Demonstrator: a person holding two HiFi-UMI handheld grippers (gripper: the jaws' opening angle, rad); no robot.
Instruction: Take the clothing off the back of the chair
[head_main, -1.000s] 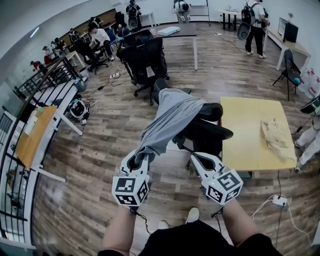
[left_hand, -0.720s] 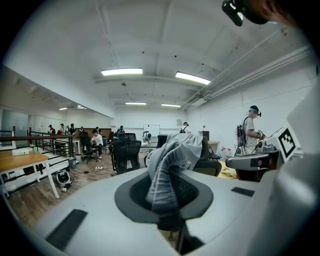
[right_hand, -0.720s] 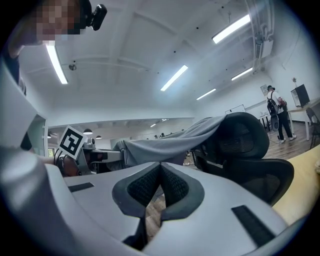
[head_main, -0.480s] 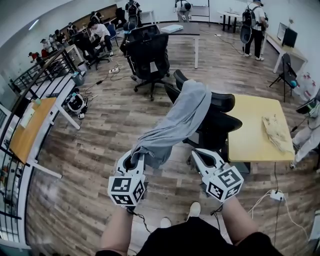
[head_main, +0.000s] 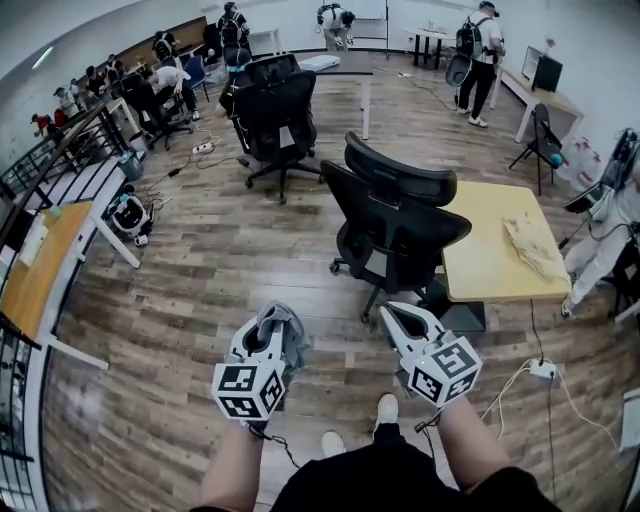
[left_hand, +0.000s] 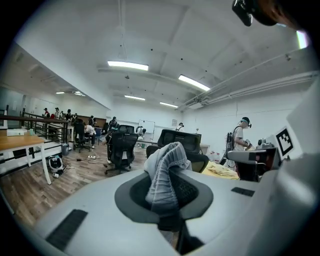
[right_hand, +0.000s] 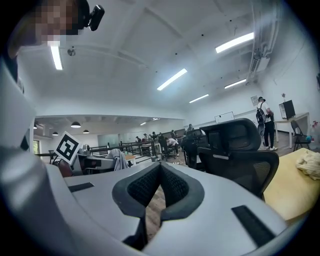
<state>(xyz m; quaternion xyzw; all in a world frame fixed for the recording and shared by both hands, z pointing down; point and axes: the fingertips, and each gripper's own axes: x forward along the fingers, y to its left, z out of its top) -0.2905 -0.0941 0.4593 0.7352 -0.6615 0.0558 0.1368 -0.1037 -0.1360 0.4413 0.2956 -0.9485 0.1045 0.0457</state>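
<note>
Grey clothing is clamped in the left gripper, right gripper closed empty.

No legible words or numbers are showing anywhere; only coded square markers are sitting on the left gripper and right gripper.

A second ago we had the grey garment draped over the chair back, with one end pinched in our left gripper. Half a second ago it stretched in a long band from the headrest down to that gripper. Now it has come right off. The chair back shows bare and black, and the garment sits bunched at our left jaws. We have drawn both grippers away from the chair. Our right gripper, earlier close by the seat, now has open floor between it and the chair.
</note>
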